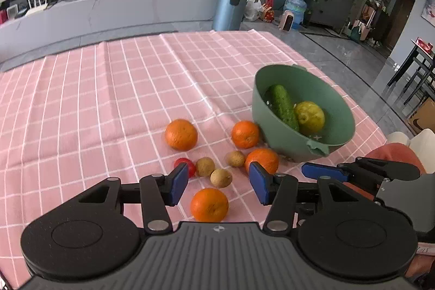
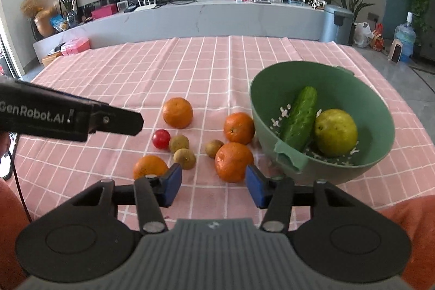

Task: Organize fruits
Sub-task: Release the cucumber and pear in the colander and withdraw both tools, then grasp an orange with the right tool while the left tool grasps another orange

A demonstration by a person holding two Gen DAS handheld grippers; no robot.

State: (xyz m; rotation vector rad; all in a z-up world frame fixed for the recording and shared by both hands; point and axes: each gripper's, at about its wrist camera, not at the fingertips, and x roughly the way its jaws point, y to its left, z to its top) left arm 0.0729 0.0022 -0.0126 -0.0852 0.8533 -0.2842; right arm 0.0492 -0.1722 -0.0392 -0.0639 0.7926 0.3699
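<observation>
On the pink checked tablecloth (image 2: 206, 64) four round oranges (image 2: 234, 162), three small brown fruits (image 2: 185, 158) and a red cherry tomato (image 2: 161, 138) lie beside a tilted green plastic bowl (image 2: 380, 127) holding a green cucumber (image 2: 300, 118) and a yellow-green pear (image 2: 335, 132). White lettering "GenRobot.AI" runs along the left gripper (image 1: 218, 182). Both it and the right gripper (image 2: 213, 184) hang spread, pinching nothing.

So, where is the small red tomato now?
In the right wrist view the red tomato lies on the pink tablecloth, left of centre, touching a small brown fruit on its right, far left of the green bowl.
</observation>
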